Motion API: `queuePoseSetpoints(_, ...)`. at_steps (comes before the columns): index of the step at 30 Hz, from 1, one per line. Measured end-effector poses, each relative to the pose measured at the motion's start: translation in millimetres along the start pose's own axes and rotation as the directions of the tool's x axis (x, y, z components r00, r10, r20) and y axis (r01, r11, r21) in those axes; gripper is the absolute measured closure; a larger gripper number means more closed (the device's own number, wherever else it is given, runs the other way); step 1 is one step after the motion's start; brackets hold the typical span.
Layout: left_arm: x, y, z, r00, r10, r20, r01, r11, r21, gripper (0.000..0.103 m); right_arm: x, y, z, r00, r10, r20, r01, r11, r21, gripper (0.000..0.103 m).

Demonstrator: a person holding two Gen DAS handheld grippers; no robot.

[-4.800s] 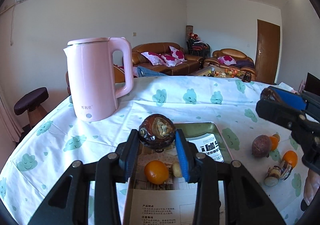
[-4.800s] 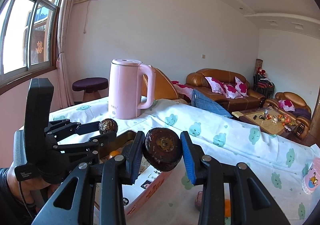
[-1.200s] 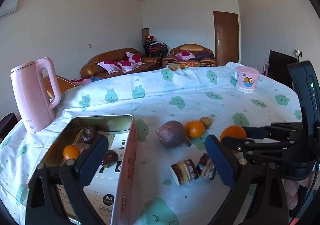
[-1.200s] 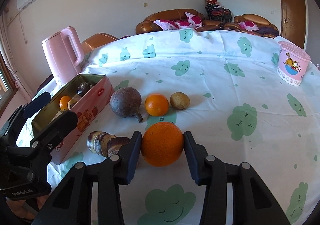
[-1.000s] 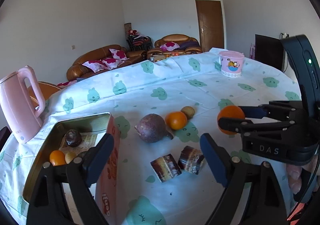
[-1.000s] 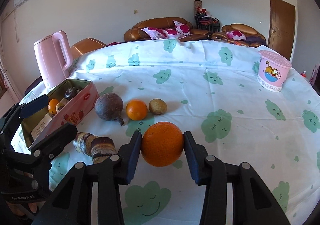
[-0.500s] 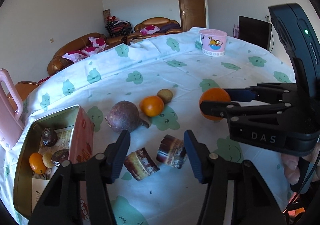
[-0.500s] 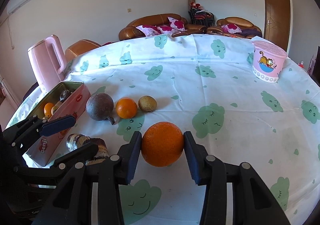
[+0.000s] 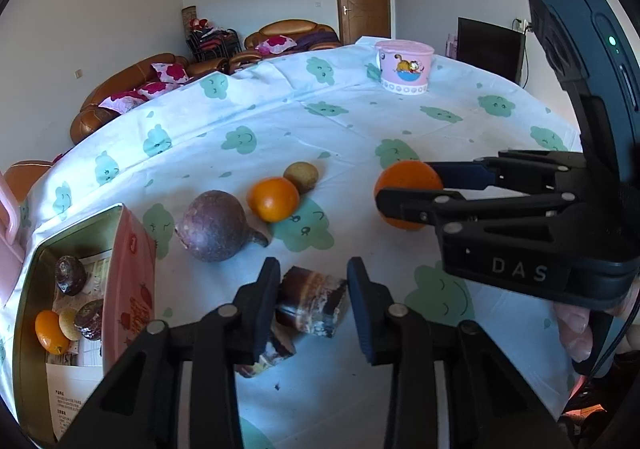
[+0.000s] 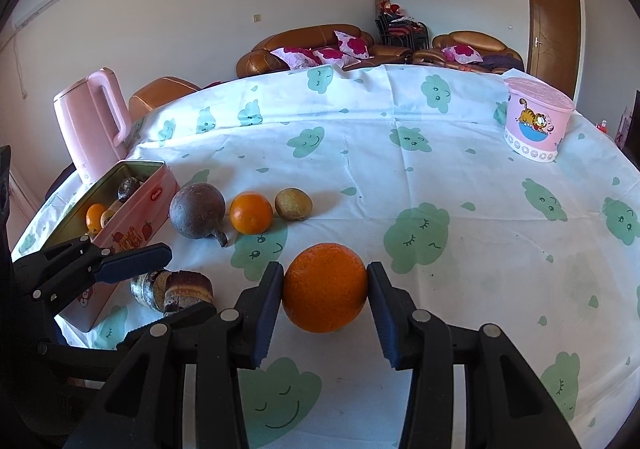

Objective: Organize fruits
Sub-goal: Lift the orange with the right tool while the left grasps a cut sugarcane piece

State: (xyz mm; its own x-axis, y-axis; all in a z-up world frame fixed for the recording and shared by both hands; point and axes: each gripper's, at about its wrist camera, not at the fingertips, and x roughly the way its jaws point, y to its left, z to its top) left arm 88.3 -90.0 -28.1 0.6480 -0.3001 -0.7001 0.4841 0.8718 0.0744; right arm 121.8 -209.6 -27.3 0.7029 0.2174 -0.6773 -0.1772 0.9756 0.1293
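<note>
Left gripper point(image 9: 313, 299) jaws just closed onto striped chunk point(image 9: 312, 301).

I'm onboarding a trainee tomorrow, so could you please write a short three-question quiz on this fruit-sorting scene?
1. True or false: the right hand-held gripper grips the big orange.
2. What lies between the fingers of the left hand-held gripper?
A. the purple fruit
B. the striped brown chunk
C. the cartoon cup
3. Fill in: the small orange on the cloth lies between the purple fruit and the ____ fruit.

Key: 1 true; 2 B; 3 brownish-green. The left jaws have just been closing around the chunk. Sorted fruit lies in the tin.
</note>
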Motion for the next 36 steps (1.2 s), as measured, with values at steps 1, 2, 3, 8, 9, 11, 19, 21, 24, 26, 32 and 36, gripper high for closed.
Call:
queuePoseSetpoints(1, -0.4, 0.0, -0.3, 1.0, 0.003, 0.002, -0.003, 1.0, -0.001, 0.067, 0.1, -0.4, 0.0, 1.0, 0.0, -0.001, 0.0, 1.0, 0.001, 0.058)
queuePoseSetpoints(2, -0.8, 0.6, -0.3, 1.0, 0.004, 0.004, -0.004, 1.0, -0.005, 0.067, 0.2, -0.3, -0.2, 1.0, 0.001, -0.001, -0.001, 1.0, 0.001, 0.058)
queuePoseSetpoints(3, -1.5, 1.9, -0.4, 1.0, 0.006, 0.007, -0.005, 1.0, -0.011, 0.067, 0.2, 0.0, -0.1, 1.0, 0.001, -0.001, -0.001, 1.0, 0.0, 0.058)
queuePoseSetpoints(8, -9.5, 11.8, -1.2, 0.999, 0.018, 0.048, -0.015, 0.998, -0.06, 0.067, -1.2, 1.2, -0.4, 1.0, 0.0, 0.008, 0.0, 1.0, -0.004, 0.058)
queuePoseSetpoints(9, -11.6, 12.9, -1.6, 0.998, 0.024, 0.059, -0.02, 0.998, -0.067, 0.067, -1.5, 1.3, -0.5, 1.0, 0.001, 0.01, -0.001, 1.0, -0.005, 0.058)
queuePoseSetpoints(11, -15.9, 13.9, -2.3, 0.996, 0.037, 0.079, -0.031, 0.997, -0.073, 0.067, -2.9, 1.8, -1.0, 1.0, 0.002, 0.016, -0.001, 1.0, -0.008, 0.058)
queuePoseSetpoints(19, -26.1, 16.8, -3.3, 0.988, 0.082, 0.134, -0.069, 0.993, -0.096, 0.067, -10.3, 6.2, -1.2, 0.998, 0.011, 0.054, -0.009, 0.999, -0.03, 0.058)
queuePoseSetpoints(21, -27.4, 18.7, -3.8, 0.986, 0.088, 0.14, -0.074, 0.992, -0.104, 0.067, -11.6, 7.7, -1.0, 0.998, 0.009, 0.062, -0.007, 0.999, -0.038, 0.058)
queuePoseSetpoints(24, -29.3, 21.1, -3.9, 0.984, 0.1, 0.15, -0.083, 0.99, -0.118, 0.067, -13.6, 9.7, -1.0, 0.997, 0.014, 0.075, -0.011, 0.999, -0.048, 0.058)
queuePoseSetpoints(26, -30.6, 22.0, -4.4, 0.982, 0.106, 0.158, -0.086, 0.988, -0.125, 0.067, -15.4, 10.8, -1.1, 0.996, 0.017, 0.085, -0.013, 0.998, -0.054, 0.058)
queuePoseSetpoints(32, -34.3, 24.7, -5.6, 0.976, 0.124, 0.177, -0.098, 0.984, -0.148, 0.067, -21.0, 12.6, -1.8, 0.993, 0.028, 0.113, -0.021, 0.998, -0.067, 0.058)
queuePoseSetpoints(36, -37.0, 26.8, -7.0, 0.973, 0.132, 0.189, -0.102, 0.981, -0.164, 0.067, -23.2, 13.5, -2.2, 0.991, 0.031, 0.127, -0.022, 0.997, -0.072, 0.058)
